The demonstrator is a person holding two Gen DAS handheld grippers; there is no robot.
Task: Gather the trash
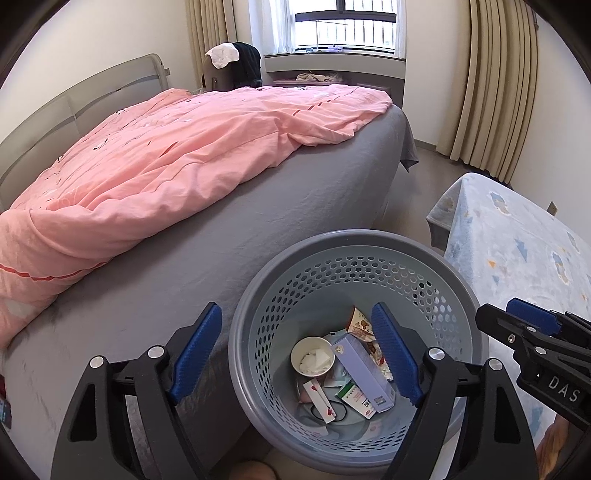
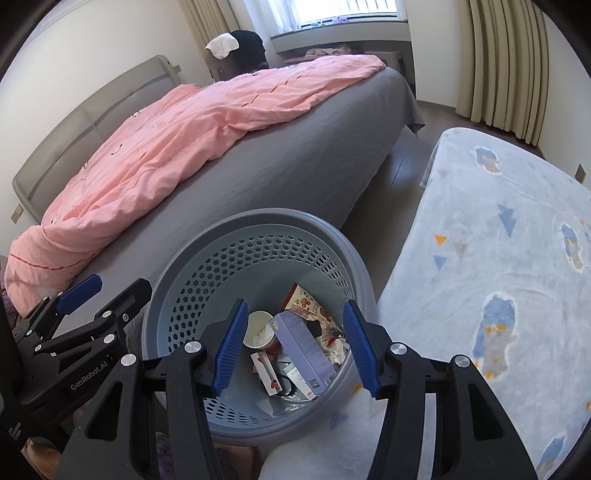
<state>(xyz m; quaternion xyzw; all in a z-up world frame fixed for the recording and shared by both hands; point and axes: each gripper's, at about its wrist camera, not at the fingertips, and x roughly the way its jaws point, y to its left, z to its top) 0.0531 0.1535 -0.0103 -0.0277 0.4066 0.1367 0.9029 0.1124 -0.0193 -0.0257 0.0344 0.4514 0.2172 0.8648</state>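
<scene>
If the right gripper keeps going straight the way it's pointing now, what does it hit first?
Probably the lavender box standing in the grey trash basket. The right gripper is open over the basket's mouth, with that box between its fingertips; depth is hard to judge.

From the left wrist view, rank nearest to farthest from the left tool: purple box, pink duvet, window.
1. Purple box, in the basket just below the open left tool.
2. Pink duvet, on the bed, left.
3. Window, far wall.
</scene>
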